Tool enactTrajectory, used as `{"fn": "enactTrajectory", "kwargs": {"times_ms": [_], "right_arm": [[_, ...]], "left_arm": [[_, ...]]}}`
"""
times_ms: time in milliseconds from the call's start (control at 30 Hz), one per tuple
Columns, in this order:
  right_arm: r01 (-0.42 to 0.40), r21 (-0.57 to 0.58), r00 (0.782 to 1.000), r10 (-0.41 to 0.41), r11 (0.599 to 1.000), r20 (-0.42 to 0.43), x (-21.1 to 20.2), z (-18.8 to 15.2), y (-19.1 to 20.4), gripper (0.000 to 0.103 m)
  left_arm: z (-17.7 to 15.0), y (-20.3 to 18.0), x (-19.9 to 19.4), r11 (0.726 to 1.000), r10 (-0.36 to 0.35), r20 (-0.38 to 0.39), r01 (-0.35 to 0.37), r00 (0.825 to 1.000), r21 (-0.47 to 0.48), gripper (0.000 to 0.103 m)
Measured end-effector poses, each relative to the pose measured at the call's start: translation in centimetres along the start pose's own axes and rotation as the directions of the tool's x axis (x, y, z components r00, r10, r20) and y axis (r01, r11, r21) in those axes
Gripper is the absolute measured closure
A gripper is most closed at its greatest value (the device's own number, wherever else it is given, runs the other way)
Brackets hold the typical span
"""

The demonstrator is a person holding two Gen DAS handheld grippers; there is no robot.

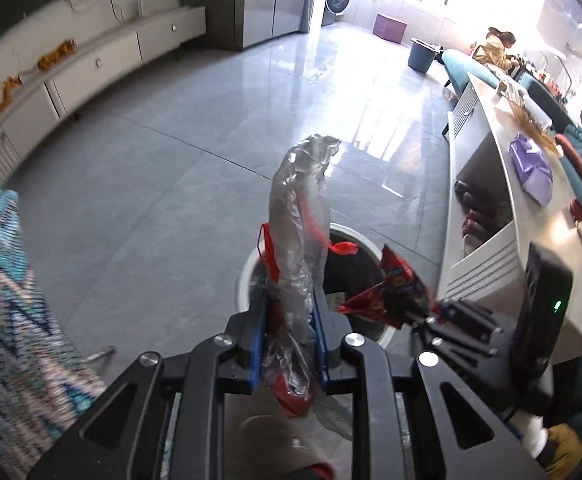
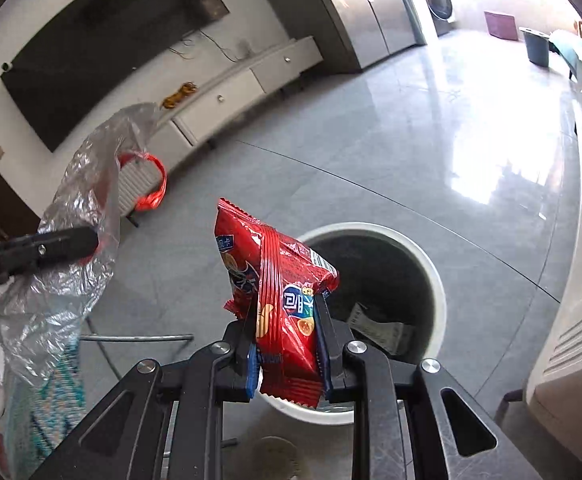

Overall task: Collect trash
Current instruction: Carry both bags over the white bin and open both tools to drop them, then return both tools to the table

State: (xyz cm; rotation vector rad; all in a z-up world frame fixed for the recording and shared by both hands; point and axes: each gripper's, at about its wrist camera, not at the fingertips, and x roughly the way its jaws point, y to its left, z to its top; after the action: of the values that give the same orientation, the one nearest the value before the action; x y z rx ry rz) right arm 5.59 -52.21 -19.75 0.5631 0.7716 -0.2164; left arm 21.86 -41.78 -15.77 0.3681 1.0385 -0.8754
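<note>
Left tool (image 1: 291,320) pinching a crumpled clear plastic bag (image 1: 301,208) with red handles, jaws pressed onto it mid-length; upper half sticking up past the fingertips, lower tail hanging under the jaws. Right tool (image 2: 287,340) clamped on a red snack packet (image 2: 279,280), most of the packet standing proud above the pads. White trash bin (image 2: 435,276) on the grey tile floor right below and ahead of both tools, dark inside, some paper scraps (image 2: 375,324) already at the bottom. Risks, judged from here: clear bag light and floppy, likely to drift or cling to a blue pad on release and land on the floor beside the rim. Red handle loop (image 2: 153,184) could snag on a fingertip. Snack packet near the bin's near edge in the right wrist view, so early release probably hits the rim or drops short. Tools close together over one opening; packet tip already just beside the left tool in the left wrist view, so collision or tangling of bag and packet possible if both released together. Low bench (image 1: 503,184) close on the right, little clearance for a wide swing.
</note>
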Motion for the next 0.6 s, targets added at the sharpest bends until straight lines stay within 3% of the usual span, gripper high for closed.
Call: {"fn": "enactTrajectory", "kwargs": {"times_ms": [67, 133, 200, 467, 600], "right_arm": [[0.012, 0.013, 1.0, -0.012, 1.0, -0.013, 1.0, 0.1, -0.7, 0.08], [0.036, 0.015, 0.999, -0.035, 0.999, -0.03, 2.0, 0.1, -1.3, 0.08], [0.065, 0.015, 0.997, -0.065, 0.998, -0.045, 2.9, 0.2, -1.6, 0.078], [0.119, 0.041, 0.991, -0.116, 0.992, -0.059, 3.6, -0.4, -2.0, 0.054], [0.121, 0.05, 0.992, -0.119, 0.991, -0.043, 2.5, -0.5, -1.7, 0.053]], "left_arm": [[0.6, -0.1, 1.5, 0.999, -0.037, -0.015, 0.036, 0.999, -0.032, 0.079], [1.1, -0.2, 2.6, 0.998, -0.053, -0.028, 0.052, 0.998, -0.048, 0.062], [1.4, -0.1, 3.0, 0.995, -0.071, -0.023, 0.07, 0.997, -0.069, 0.051], [1.5, 0.9, 1.8, 0.988, -0.112, -0.002, 0.111, 0.994, -0.105, 0.048], [1.0, 1.2, 0.2, 0.991, -0.098, 0.018, 0.099, 0.995, -0.092, 0.048]]}}
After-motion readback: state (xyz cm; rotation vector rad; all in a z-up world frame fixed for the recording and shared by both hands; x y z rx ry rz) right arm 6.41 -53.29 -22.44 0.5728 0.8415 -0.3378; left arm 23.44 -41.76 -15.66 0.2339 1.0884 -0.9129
